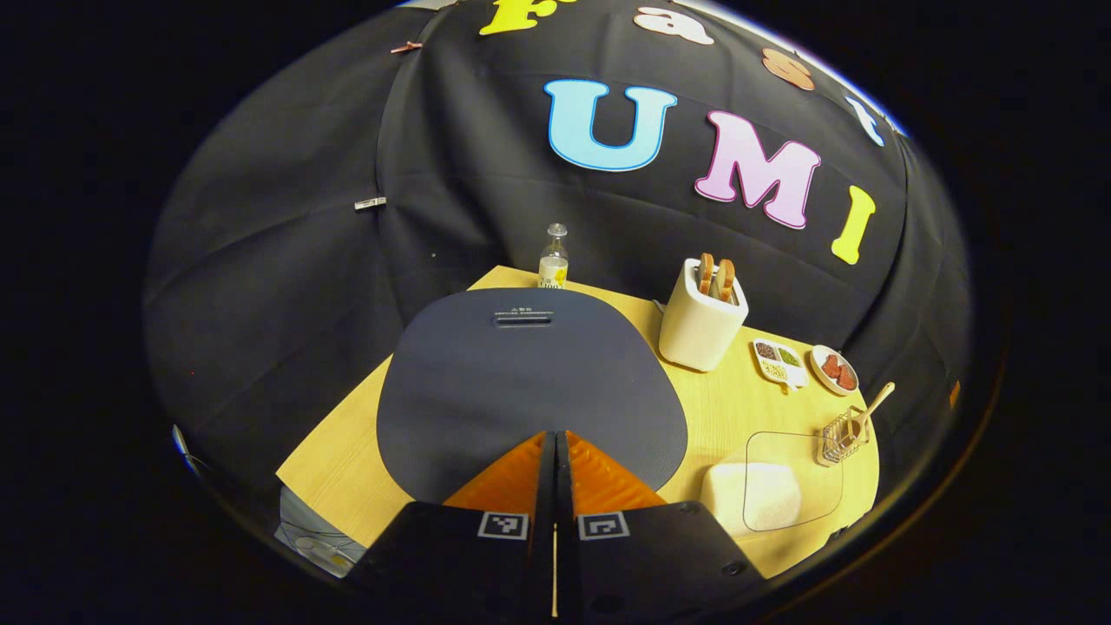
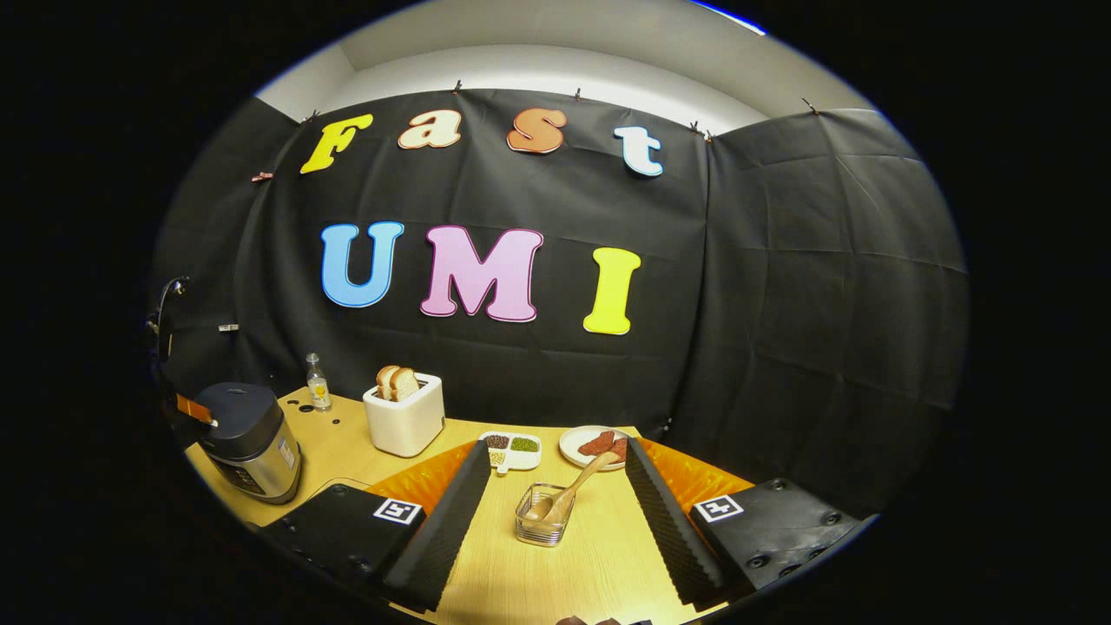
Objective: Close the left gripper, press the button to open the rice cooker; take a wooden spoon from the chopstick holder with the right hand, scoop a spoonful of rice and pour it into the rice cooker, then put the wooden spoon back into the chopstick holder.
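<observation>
Left gripper point(image 1: 555, 447): jaws pressed together, empty, poised over dark grey rounded rice cooker lid point(image 1: 521, 382). Right gripper point(image 2: 555, 486): spread wide, empty, facing light wooden spoon point(image 2: 573, 495) leaning in clear chopstick holder point(image 2: 542, 516). Spoon likely light, stiff; grip upper handle.

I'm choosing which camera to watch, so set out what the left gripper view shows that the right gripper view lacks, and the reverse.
Left gripper view: the left gripper, shut, over the rice cooker, whose lid is seen from above, and a clear box of rice beside it.
Right gripper view: the right gripper, open, with the chopstick holder between its fingers, untouched, and the cooker's side wall.
Both: bottle, toaster with bread, divided dish, plate, the holder with the wooden spoon, and the table.
</observation>
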Demonstrator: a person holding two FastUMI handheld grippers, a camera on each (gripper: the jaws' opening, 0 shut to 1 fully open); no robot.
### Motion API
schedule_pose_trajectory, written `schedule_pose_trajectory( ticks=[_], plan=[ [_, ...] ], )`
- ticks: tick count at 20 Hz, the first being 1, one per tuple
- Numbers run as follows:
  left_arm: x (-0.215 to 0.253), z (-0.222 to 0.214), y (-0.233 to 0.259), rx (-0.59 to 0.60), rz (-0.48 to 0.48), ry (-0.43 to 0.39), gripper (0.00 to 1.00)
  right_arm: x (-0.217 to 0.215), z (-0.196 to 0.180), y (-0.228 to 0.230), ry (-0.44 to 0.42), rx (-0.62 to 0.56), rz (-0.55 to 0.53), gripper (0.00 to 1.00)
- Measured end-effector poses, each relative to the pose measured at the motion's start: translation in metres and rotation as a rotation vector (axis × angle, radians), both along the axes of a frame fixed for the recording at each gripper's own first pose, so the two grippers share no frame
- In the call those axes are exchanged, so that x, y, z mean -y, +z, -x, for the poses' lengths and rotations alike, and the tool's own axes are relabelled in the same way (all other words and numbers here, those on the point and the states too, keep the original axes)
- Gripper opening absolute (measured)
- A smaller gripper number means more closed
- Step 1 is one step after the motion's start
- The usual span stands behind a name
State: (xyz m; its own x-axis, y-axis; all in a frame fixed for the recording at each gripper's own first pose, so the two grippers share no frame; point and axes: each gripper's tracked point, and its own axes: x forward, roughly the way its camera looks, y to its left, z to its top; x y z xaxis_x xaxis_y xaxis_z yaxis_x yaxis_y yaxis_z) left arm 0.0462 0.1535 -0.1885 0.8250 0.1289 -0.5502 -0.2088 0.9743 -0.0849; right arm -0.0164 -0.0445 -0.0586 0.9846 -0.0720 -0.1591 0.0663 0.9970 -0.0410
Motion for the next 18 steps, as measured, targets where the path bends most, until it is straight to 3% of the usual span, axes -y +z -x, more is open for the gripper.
schedule_pose_trajectory(
  ticks=[3, 7, 9, 14, 18],
  plan=[
    [0.002, 0.005, -0.003, -0.004, -0.027, -0.01, 0.07, -0.001, 0.0, -0.003, 0.006, -0.007, 0.0, 0.98],
    [-0.004, 0.0, 0.002, 0.036, 0.041, 0.024, 0.05, -0.003, 0.002, -0.004, 0.016, -0.007, -0.007, 0.98],
    [-0.002, 0.004, 0.012, 0.059, 0.011, 0.026, 0.07, 0.0, 0.003, -0.005, 0.017, -0.01, -0.006, 0.98],
    [-0.002, -0.001, 0.127, 0.335, -0.185, 0.069, 0.06, 0.012, 0.0, -0.004, 0.01, -0.006, -0.005, 0.98],
    [0.023, 0.012, 0.19, 0.482, -0.194, 0.062, 0.07, 0.022, -0.011, -0.005, 0.009, -0.001, -0.004, 0.98]
  ],
)
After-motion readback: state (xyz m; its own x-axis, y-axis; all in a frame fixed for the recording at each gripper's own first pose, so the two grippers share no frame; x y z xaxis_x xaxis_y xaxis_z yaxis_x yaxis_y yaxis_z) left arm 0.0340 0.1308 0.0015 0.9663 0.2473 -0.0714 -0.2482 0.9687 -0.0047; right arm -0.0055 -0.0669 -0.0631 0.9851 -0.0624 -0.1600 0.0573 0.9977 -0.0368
